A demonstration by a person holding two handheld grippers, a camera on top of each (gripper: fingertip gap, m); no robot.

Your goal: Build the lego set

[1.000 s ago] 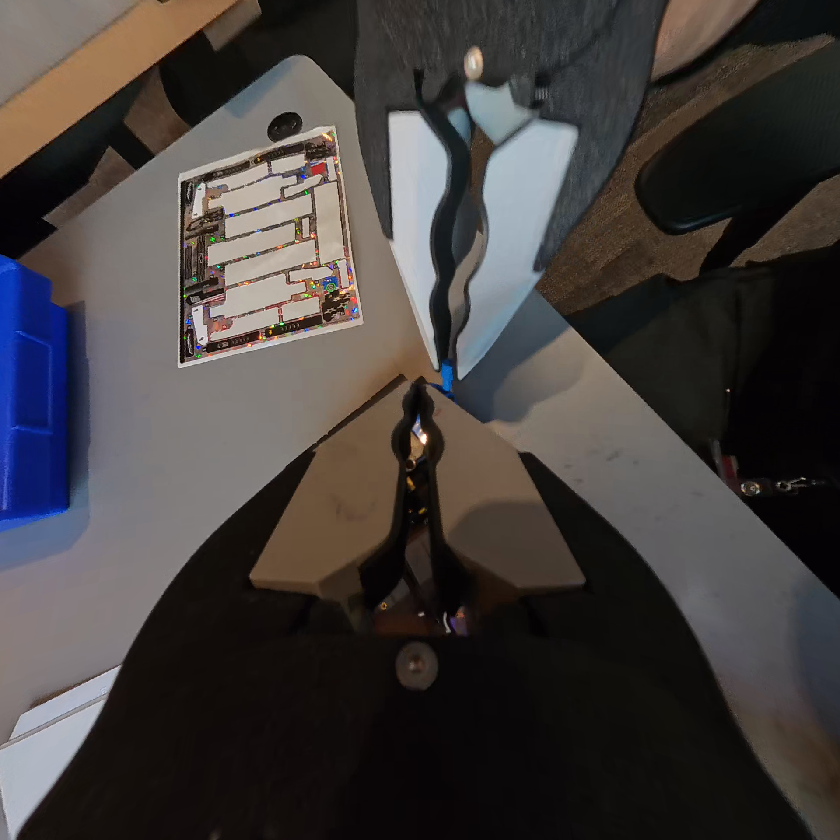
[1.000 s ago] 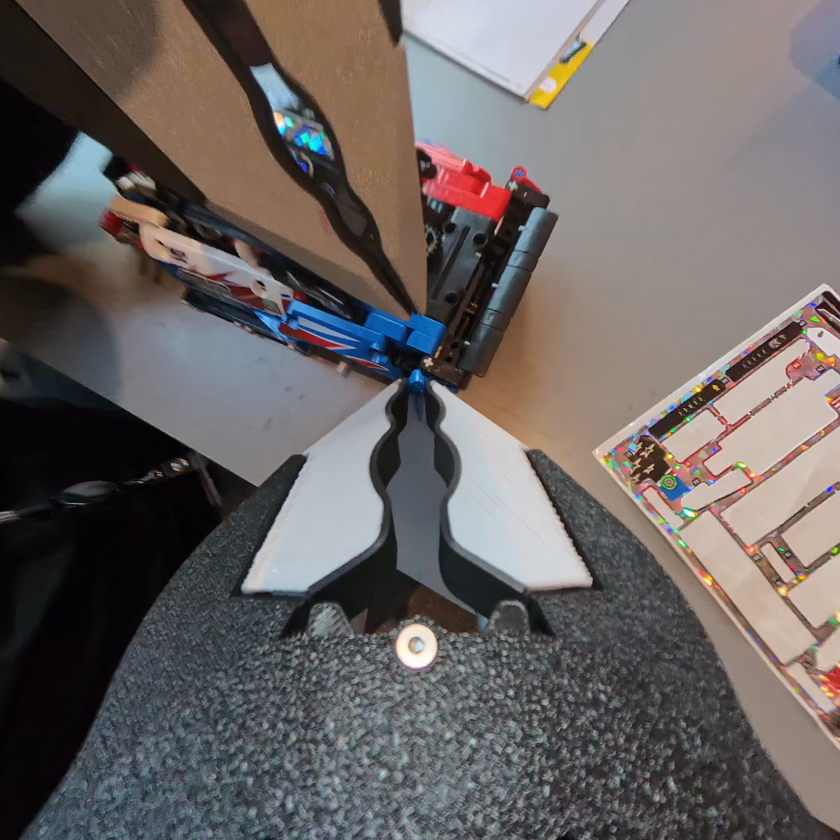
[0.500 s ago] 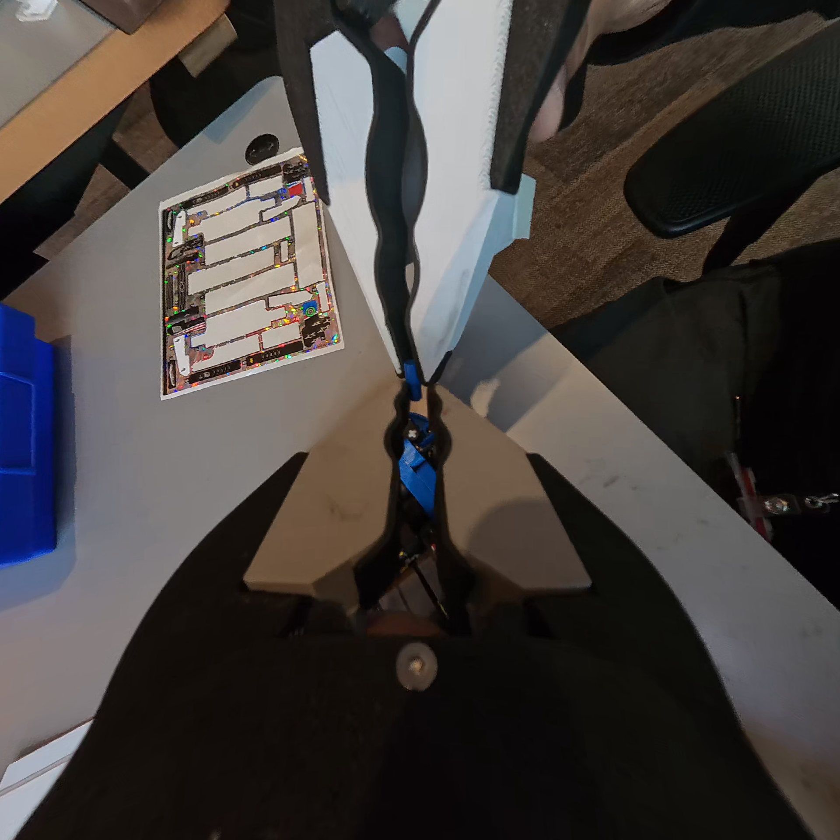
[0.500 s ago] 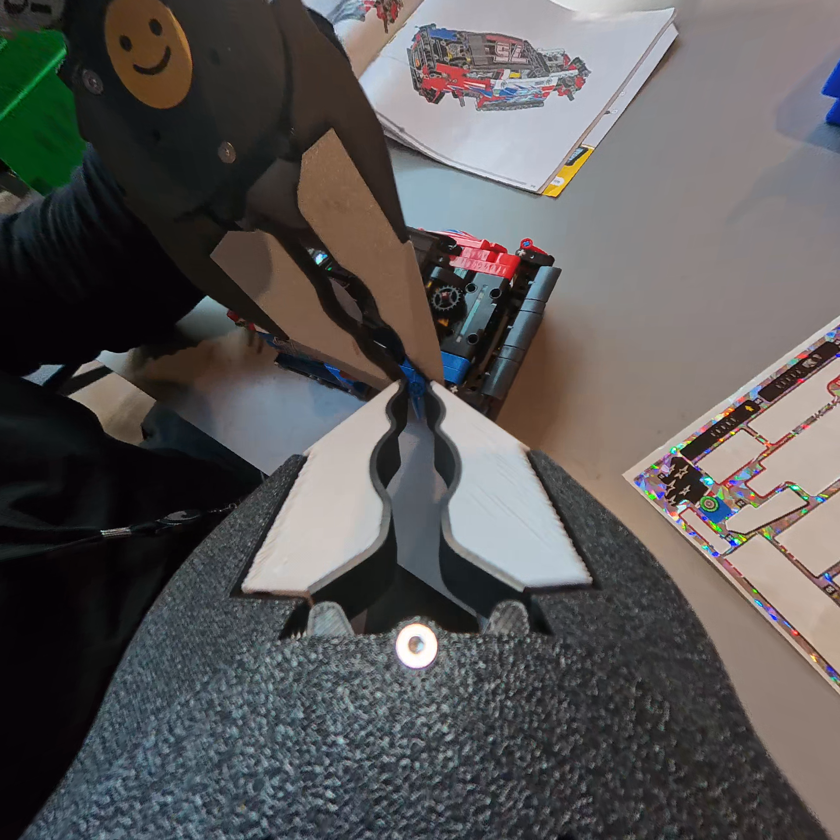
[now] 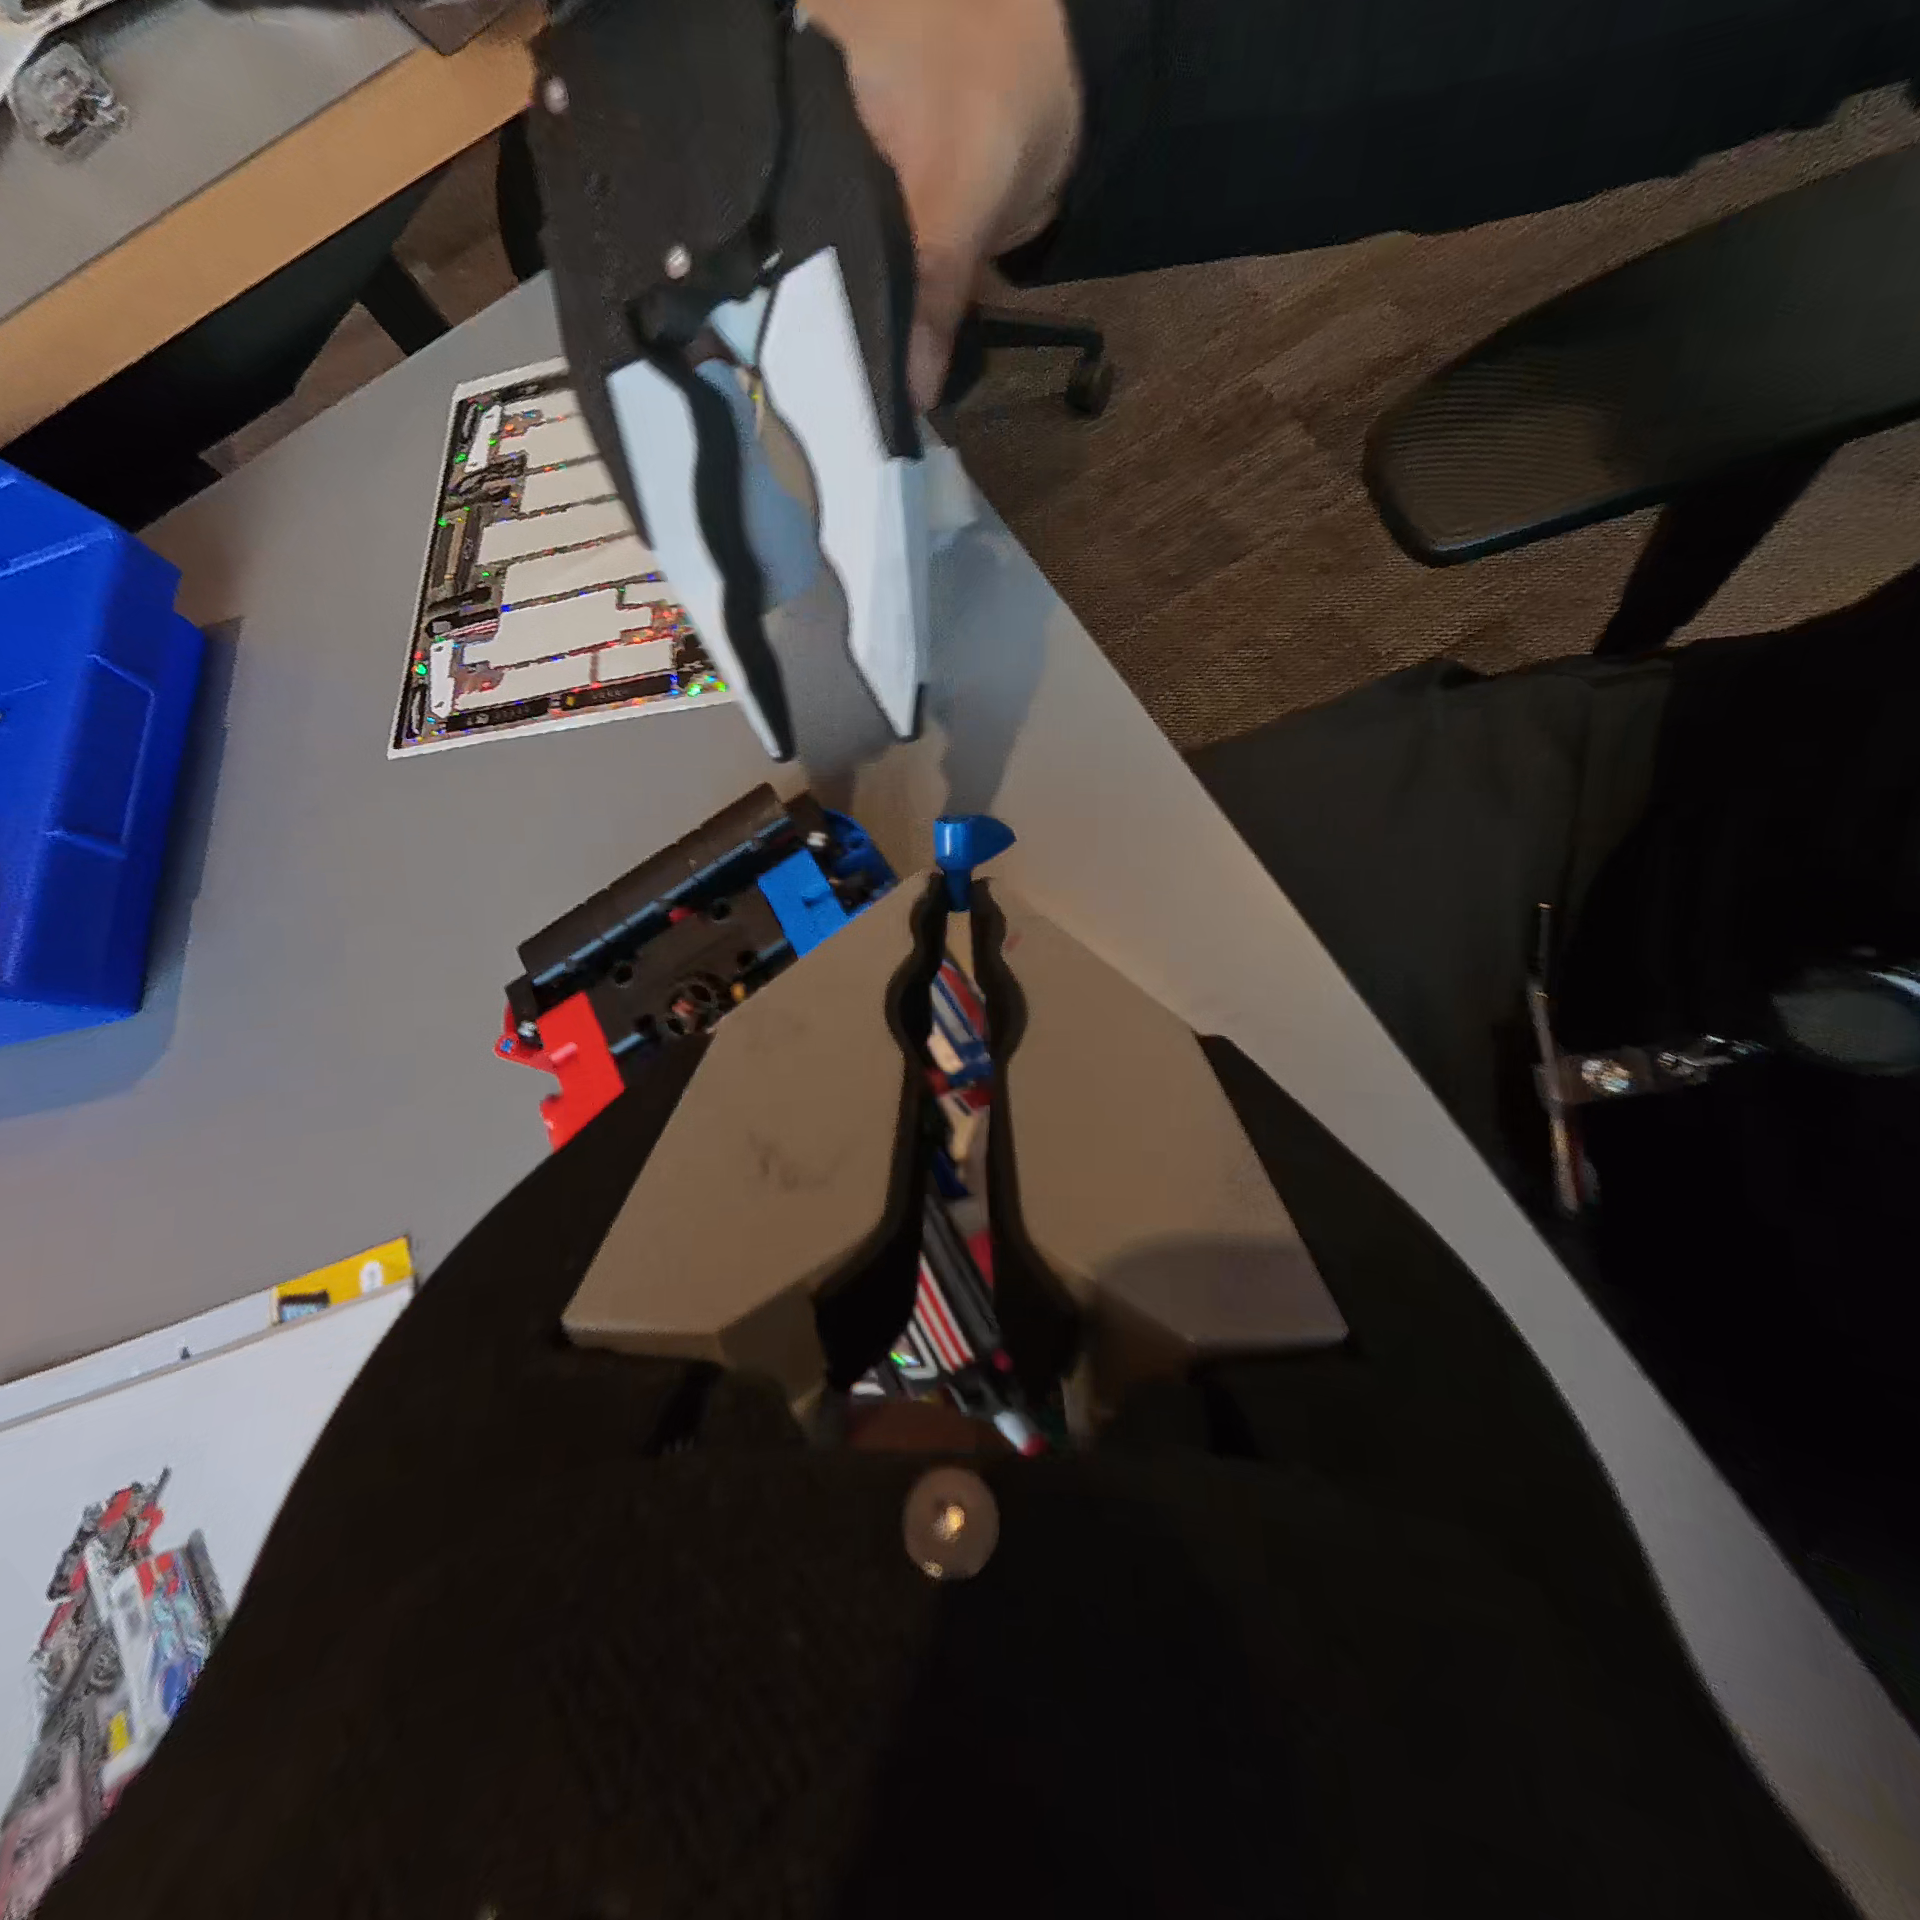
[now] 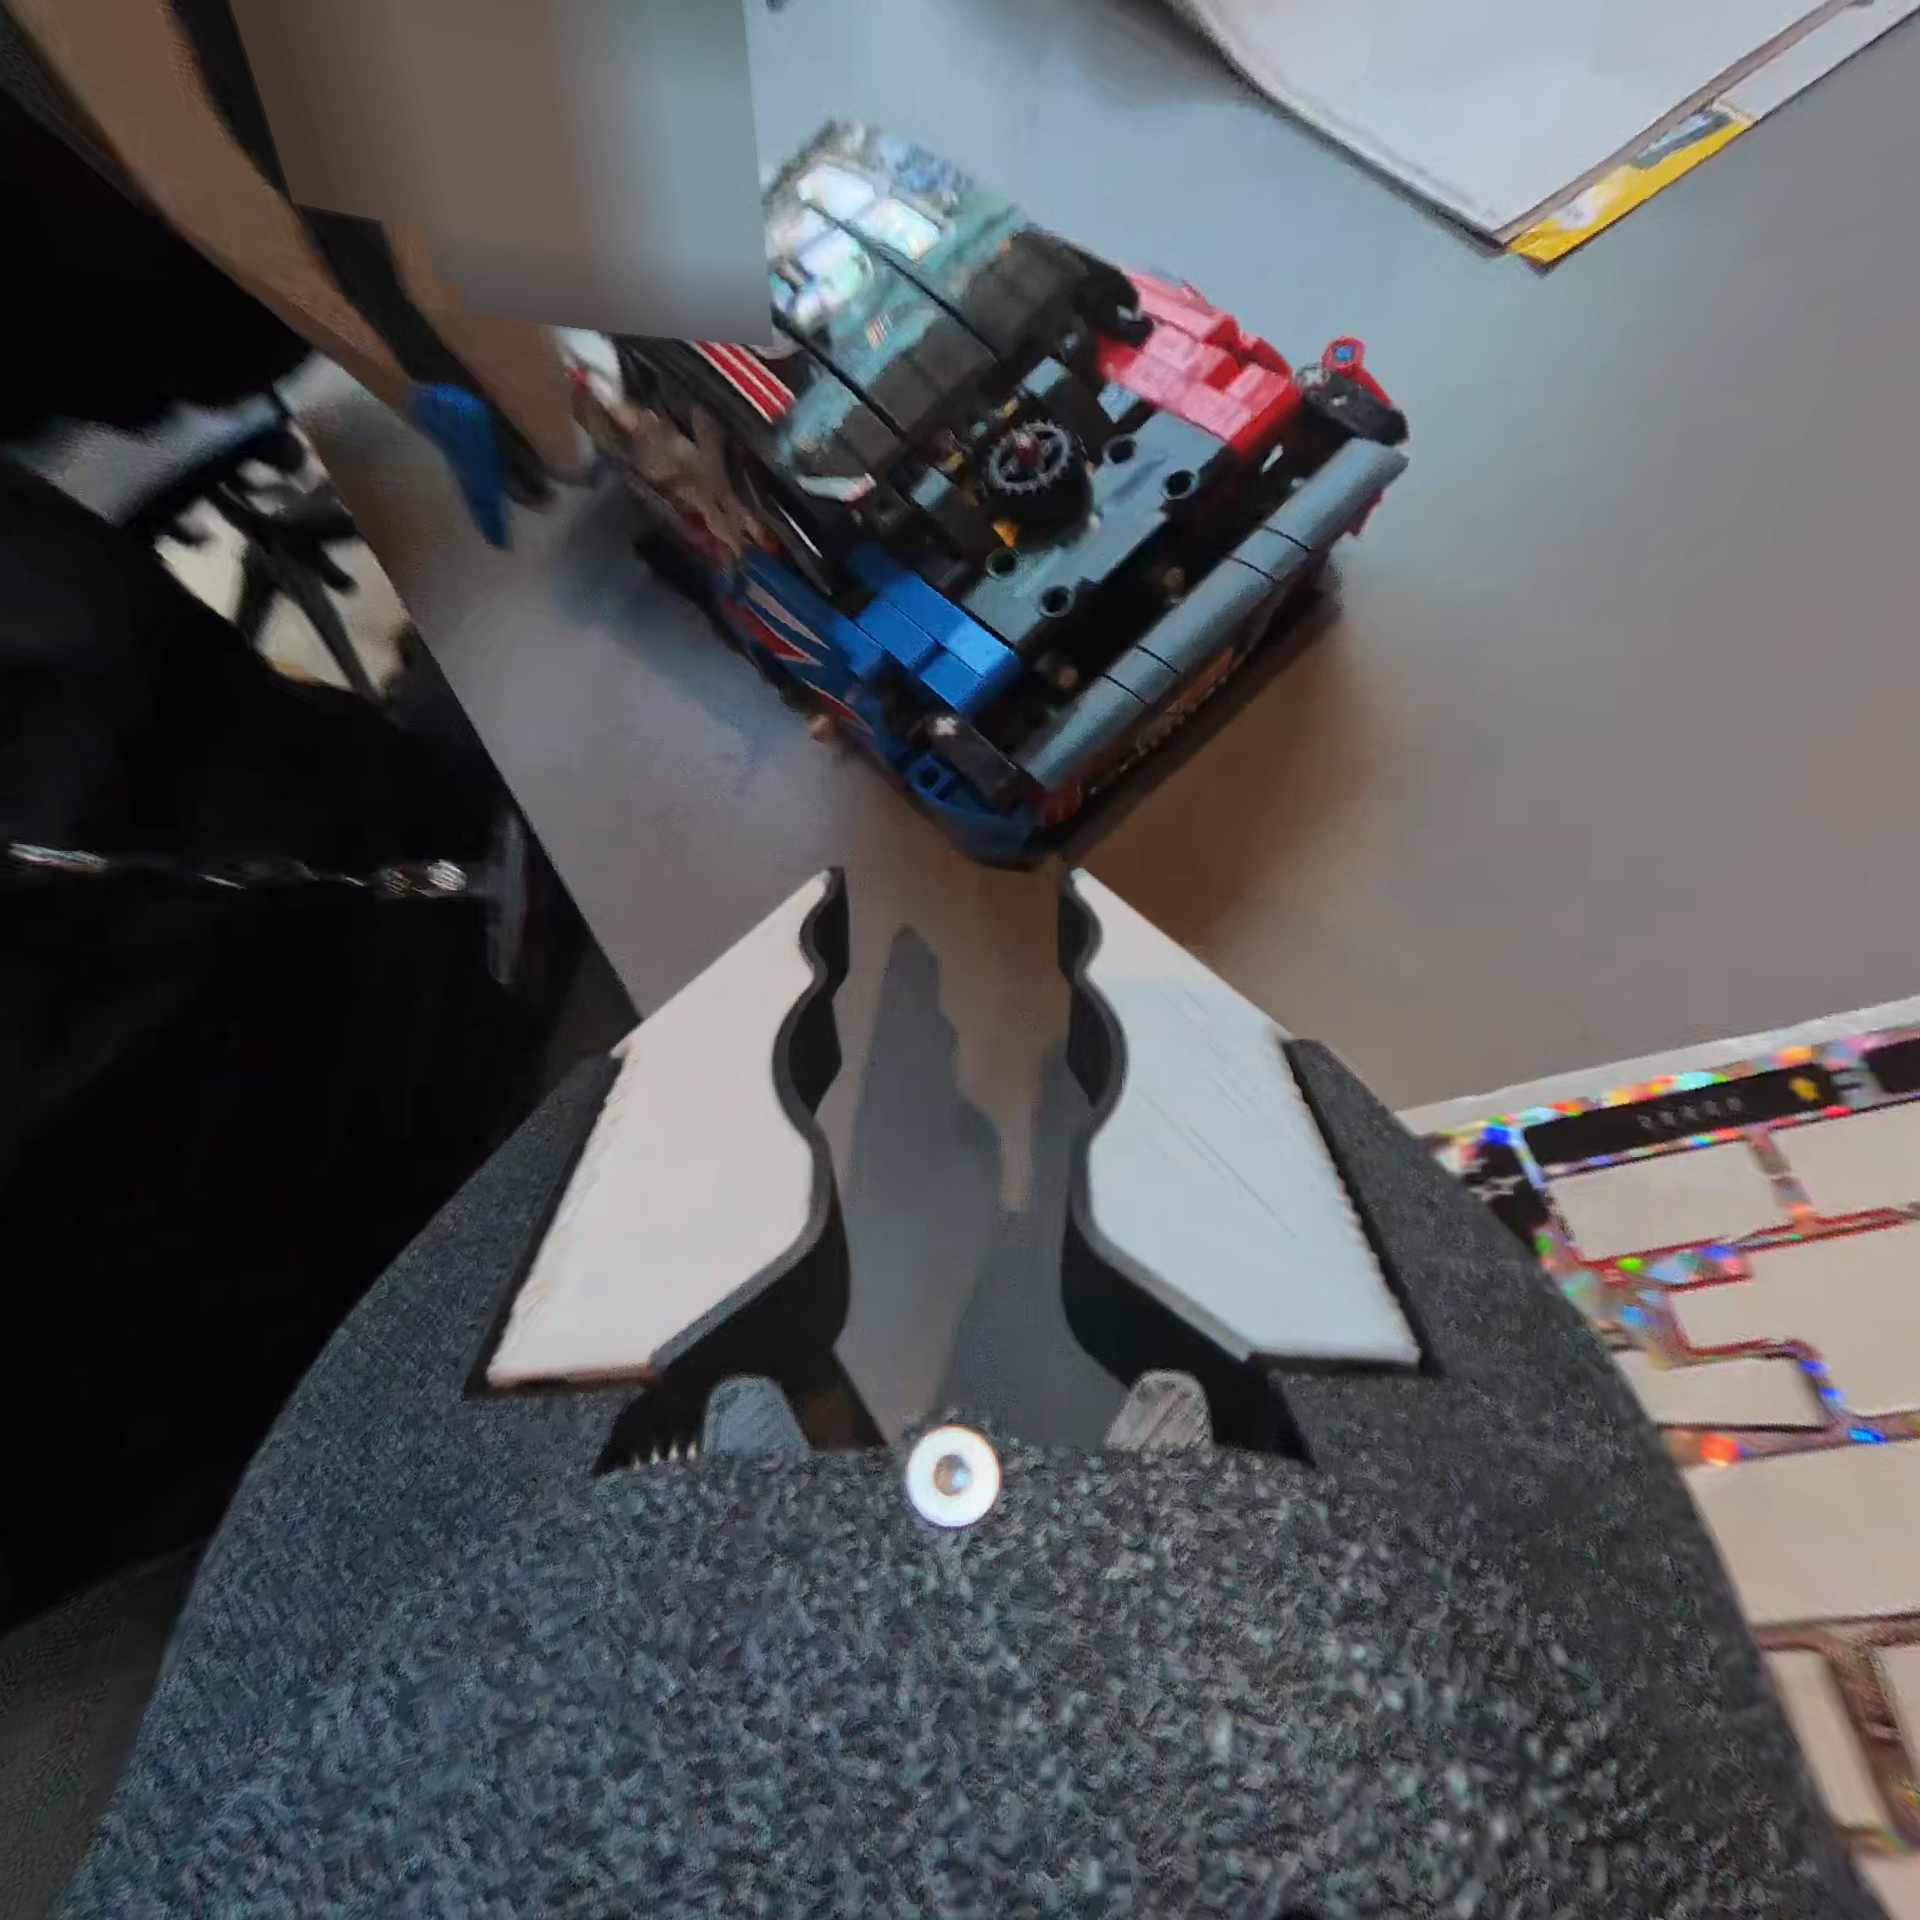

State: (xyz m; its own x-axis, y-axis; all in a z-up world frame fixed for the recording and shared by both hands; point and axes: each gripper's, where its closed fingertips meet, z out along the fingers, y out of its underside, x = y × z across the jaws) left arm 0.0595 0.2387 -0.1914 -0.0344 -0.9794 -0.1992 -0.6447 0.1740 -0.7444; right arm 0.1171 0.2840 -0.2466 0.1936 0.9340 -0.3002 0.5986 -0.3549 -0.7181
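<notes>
My left gripper [image 5: 958, 883] has tan fingers and is shut on a small blue Lego piece [image 5: 966, 844] that sticks out past its tips. It hovers over the near end of the Lego car [image 5: 686, 951], a black, blue and red build lying on the grey table [image 5: 343, 914]. My right gripper [image 6: 951, 883] has white fingers, is open and empty, and sits just short of the car [image 6: 1039, 540]. In the left wrist view the right gripper [image 5: 844, 740] hangs above the car, a little apart from the blue piece. The blue piece [image 6: 462, 447] also shows blurred at upper left in the right wrist view.
A holographic sticker sheet [image 5: 551, 582] lies beyond the car and also shows in the right wrist view [image 6: 1714, 1247]. A blue bin [image 5: 83, 769] stands at the left. An instruction booklet [image 5: 135, 1507] lies nearby. The table edge [image 5: 1247, 1039] runs close on the right, with a black chair [image 5: 1662, 416] beyond. Left tips to right tips: about 10 cm.
The right gripper has let go of the small blue piece, opened and drawn back. The left gripper now holds that piece and has lifted away, so the car shows beneath it.
</notes>
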